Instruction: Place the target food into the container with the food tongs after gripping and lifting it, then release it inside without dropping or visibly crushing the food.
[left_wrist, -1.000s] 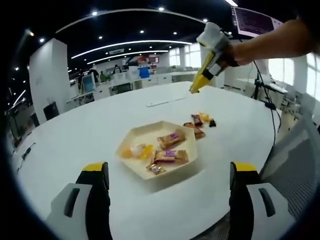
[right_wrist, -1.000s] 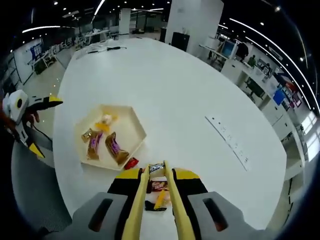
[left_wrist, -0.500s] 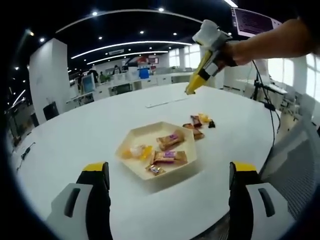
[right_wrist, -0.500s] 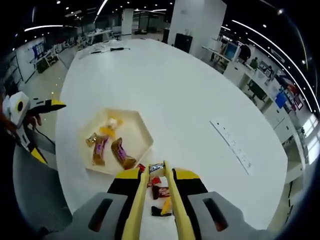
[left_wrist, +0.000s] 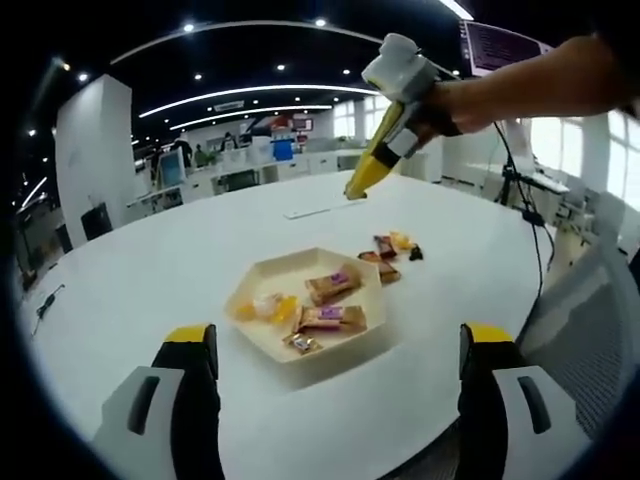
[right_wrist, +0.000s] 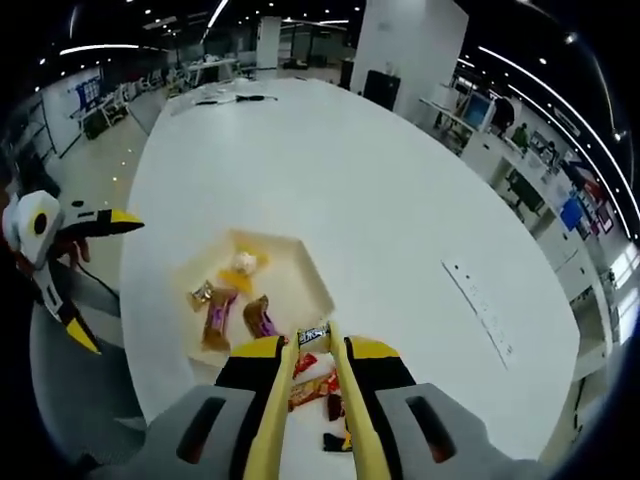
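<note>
Big open-plan office with ceiling strip lights, and a huge round white table (left_wrist: 150, 290) in the middle of it. On it sits a cream hexagonal tray (left_wrist: 305, 312) with a few wrapped snacks inside, purple labels too small to read. More wrapped candies (left_wrist: 388, 252) lie loose just beside the tray. Right gripper (right_wrist: 313, 345) is closed on yellow tongs (right_wrist: 300, 420) pinching a small wrapped candy (right_wrist: 313, 336) above the tray's edge; print on it unreadable. Left gripper (left_wrist: 335, 395) has its jaws spread wide, holding nothing.
</note>
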